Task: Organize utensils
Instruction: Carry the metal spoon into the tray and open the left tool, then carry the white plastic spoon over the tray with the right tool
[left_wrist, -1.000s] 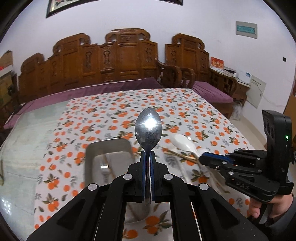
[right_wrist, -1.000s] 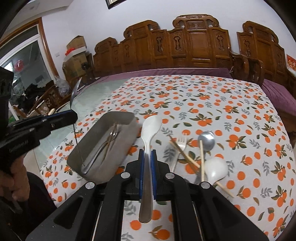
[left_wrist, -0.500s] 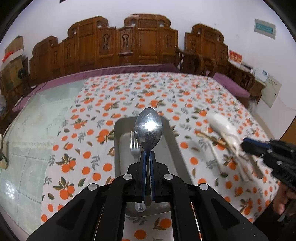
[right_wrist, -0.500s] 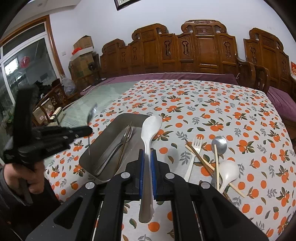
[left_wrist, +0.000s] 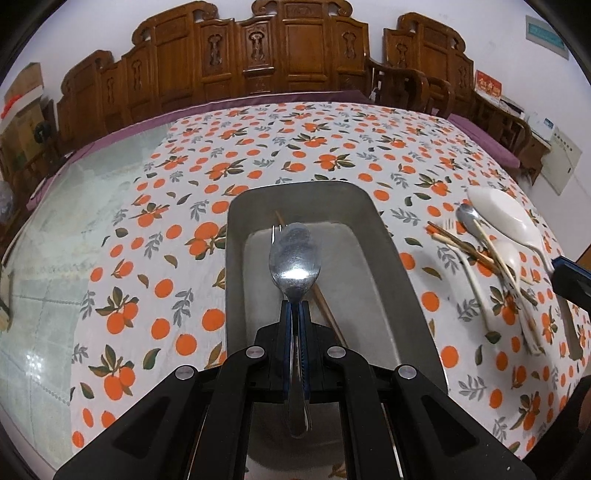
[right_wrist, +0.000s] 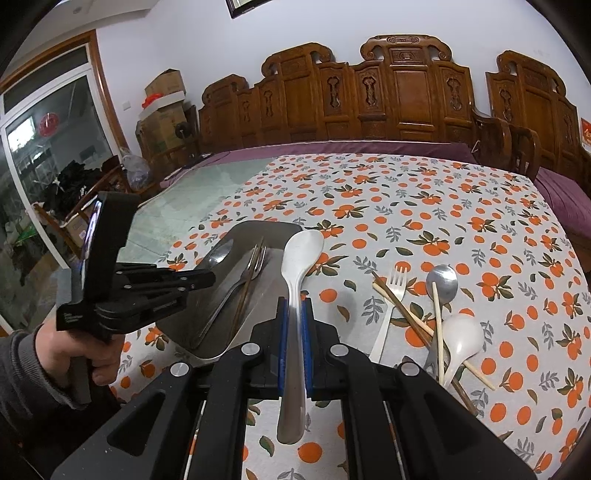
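Note:
My left gripper (left_wrist: 294, 308) is shut on a metal spoon (left_wrist: 294, 262) and holds it low over the grey metal tray (left_wrist: 388, 266). The tray holds a fork (right_wrist: 255, 264) and a chopstick (left_wrist: 327, 314). My right gripper (right_wrist: 294, 306) is shut on a white spoon (right_wrist: 300, 254), held above the cloth just right of the tray (right_wrist: 273, 230). The left gripper (right_wrist: 199, 280) shows in the right wrist view over the tray. Loose on the cloth to the right lie a fork (right_wrist: 391, 302), a metal spoon (right_wrist: 441, 280), a white spoon (right_wrist: 461, 338) and chopsticks (right_wrist: 402, 310).
The table carries an orange-print cloth (left_wrist: 332, 147) with bare glass on its left part (left_wrist: 55, 229). Carved wooden chairs (right_wrist: 406, 96) line the far side. A person's hand (right_wrist: 74, 354) holds the left gripper at the near left.
My left gripper has come down over the tray with the metal spoon. My right gripper has stayed beside the tray with the white spoon.

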